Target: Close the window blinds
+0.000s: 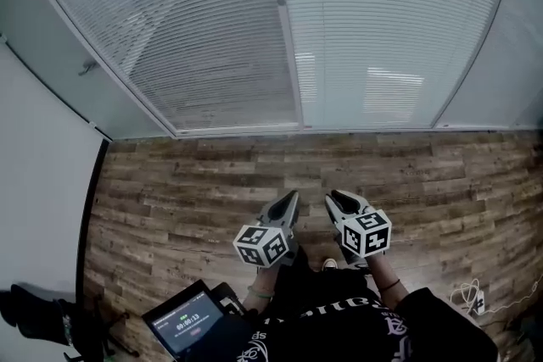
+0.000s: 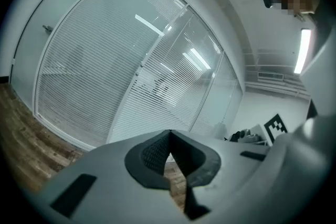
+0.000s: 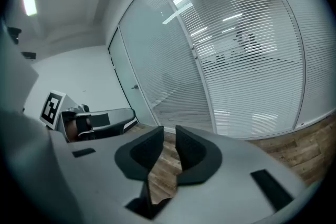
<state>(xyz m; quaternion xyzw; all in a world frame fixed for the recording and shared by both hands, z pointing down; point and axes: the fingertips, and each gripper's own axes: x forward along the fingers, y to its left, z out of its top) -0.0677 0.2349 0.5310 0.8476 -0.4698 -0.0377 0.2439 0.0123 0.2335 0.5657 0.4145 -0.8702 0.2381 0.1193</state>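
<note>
Left gripper [image 1: 293, 197] jaws pressed together, right gripper [image 1: 334, 199] jaws slightly apart, both empty. Blinds [image 1: 373, 21] hang straight ahead across the floor [image 1: 195, 182], slats level, well apart from both grippers alike.

A lit tablet [image 1: 187, 325] and wood-plank floor [image 1: 187, 182] show.

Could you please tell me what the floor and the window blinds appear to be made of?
Floor: wood or wood-look laminate, matte; brown grained planks with staggered joints. Blinds: thin white horizontal slats, probably aluminium or plastic; light sheen, hard to confirm.
</note>
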